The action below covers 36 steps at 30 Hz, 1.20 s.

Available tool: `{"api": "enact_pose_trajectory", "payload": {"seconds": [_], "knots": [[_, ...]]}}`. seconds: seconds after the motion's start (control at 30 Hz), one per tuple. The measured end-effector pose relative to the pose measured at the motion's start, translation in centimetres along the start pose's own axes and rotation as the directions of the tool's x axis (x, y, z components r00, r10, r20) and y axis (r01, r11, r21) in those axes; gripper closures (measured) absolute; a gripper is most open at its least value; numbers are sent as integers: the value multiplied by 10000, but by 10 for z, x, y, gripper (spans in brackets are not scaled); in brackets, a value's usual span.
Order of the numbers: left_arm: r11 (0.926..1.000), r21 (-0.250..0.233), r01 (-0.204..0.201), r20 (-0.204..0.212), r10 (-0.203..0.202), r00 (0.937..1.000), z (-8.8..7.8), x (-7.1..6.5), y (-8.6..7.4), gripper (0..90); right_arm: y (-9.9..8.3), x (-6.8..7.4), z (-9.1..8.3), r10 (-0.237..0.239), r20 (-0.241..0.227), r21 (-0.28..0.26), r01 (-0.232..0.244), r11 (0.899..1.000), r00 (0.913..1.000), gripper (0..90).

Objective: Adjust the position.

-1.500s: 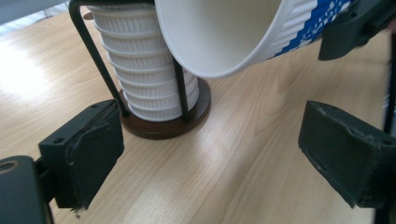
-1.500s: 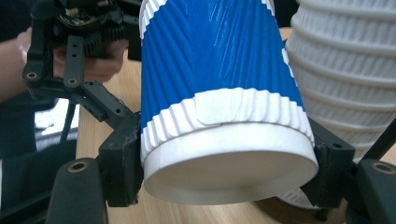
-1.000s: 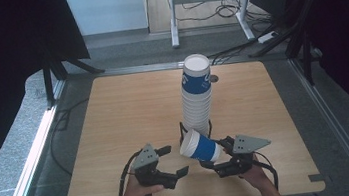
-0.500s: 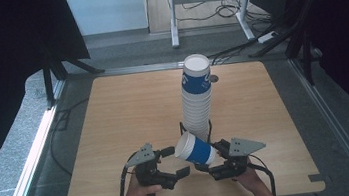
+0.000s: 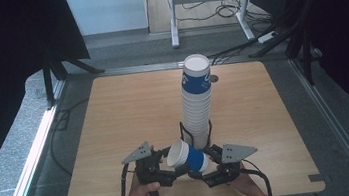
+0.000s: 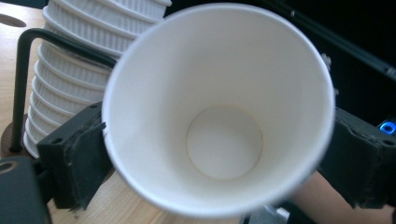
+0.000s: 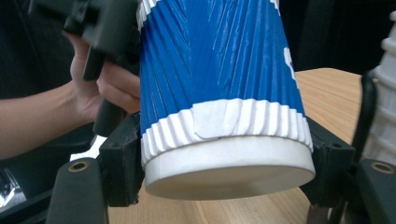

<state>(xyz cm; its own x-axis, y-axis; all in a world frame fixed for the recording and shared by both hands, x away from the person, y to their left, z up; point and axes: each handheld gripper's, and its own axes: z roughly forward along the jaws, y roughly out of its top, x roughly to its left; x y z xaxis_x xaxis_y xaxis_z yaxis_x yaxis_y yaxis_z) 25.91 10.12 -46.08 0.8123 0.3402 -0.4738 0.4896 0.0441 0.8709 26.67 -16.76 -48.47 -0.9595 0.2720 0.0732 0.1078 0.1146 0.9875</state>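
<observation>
A blue-and-white ribbed paper cup [image 5: 188, 157] lies on its side in the air just above the near edge of the wooden table [image 5: 128, 108], held between the two grippers and close in front of the tall cup stack [image 5: 197, 102]. The right gripper [image 5: 206, 167] has its jaws clamped on the cup's base end; in the right gripper view the black pads press the white ribbed band on both sides. The left gripper [image 5: 168, 169] sits at the cup's open mouth, and in the left gripper view its jaws stand wide at either side of the rim, seemingly touching it, though whether they truly squeeze is hard to tell.

The likely trouble is crushing: paper walls are thin, and a hard pinch at the rim would buckle the mouth. If the left jaws are loose, the cup hangs on the base grip alone and could swivel or slip out. A sideways swing could also knock the leaning stack, which stands in a black wire holder [image 5: 183, 129].

Count: one cup in hand, one stack of nested cups too many to number exactly, one wire holder, two grippers, one table.
</observation>
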Motion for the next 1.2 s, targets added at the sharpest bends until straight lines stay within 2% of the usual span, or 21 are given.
{"api": "enact_pose_trajectory", "payload": {"seconds": [0.07, 0.33, 0.63, 0.73, 1.0, 1.2], "knots": [[10000, -30, 55, -72, -56, 10000, 0, 1, -1, 103, -1, 2, 2, -74, -49, 102, 75, 9999, 10000, 284], [9998, -38, 209, 164, -209, 9996, -1, 4, -2, 144, -2, 4, 5, -173, -100, 303, 176, 9994, 9998, 283], [9999, 101, -123, -43, 123, 9999, -1, 3, -2, 158, -3, 5, 7, -245, 93, 573, 239, 9981, 9997, 269], [9998, 96, -173, -40, 174, 9998, -1, 2, -1, 158, -3, 5, 8, -326, 242, 826, 305, 9961, 9992, 232], [9969, 294, -734, -547, 750, 9957, -4, -4, 3, 157, -3, 4, 8, -362, 433, 1253, 305, 9917, 9984, 191], [9928, 516, -1080, -1083, 1130, 9877, -6, -7, 6, 157, -3, 3, 6, -394, 490, 1598, 311, 9867, 9980, 179]]}}
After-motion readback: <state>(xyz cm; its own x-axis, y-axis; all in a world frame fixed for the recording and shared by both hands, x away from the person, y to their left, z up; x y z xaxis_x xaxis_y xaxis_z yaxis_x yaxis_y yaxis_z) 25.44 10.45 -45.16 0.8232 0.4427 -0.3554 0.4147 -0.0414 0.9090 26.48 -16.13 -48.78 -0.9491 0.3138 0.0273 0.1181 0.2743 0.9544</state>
